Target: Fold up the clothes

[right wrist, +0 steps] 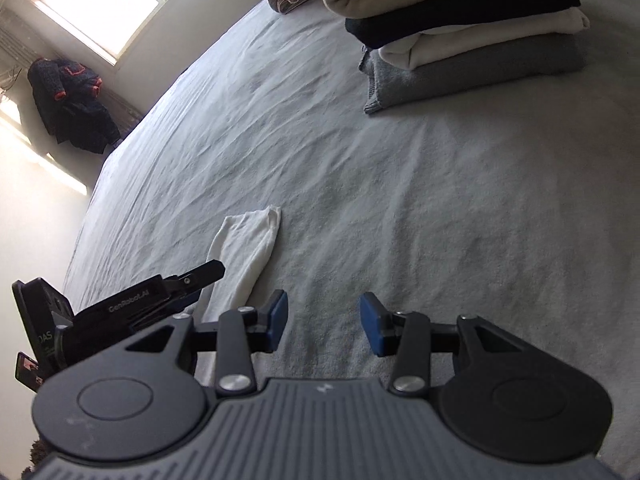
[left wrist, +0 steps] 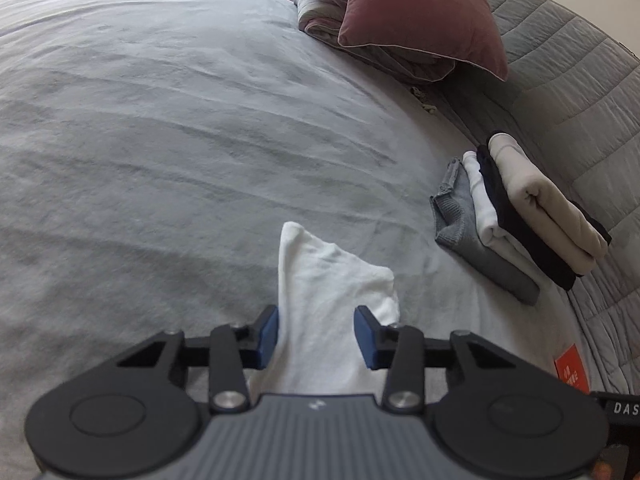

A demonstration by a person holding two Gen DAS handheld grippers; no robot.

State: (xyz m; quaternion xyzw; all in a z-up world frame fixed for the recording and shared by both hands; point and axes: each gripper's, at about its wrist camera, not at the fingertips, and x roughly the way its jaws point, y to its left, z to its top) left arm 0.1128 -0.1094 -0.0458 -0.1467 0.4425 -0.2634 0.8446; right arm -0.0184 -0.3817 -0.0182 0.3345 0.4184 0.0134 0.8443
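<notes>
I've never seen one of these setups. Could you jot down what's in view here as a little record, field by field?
Setting: a bed with a pale grey sheet
Item being worked on: a small white garment
Left gripper: garment lies between its blue pads; grip unclear
Right gripper: open, nothing between the pads
Finished pile: folded stack, top to bottom cream, black, white, grey
Other things: pink cushion on a bundled quilt; dark jacket below the window

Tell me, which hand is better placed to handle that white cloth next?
Left, probably. The white cloth already lies between the left gripper's jaws, while the right gripper hovers open over bare bed beside it.
</notes>
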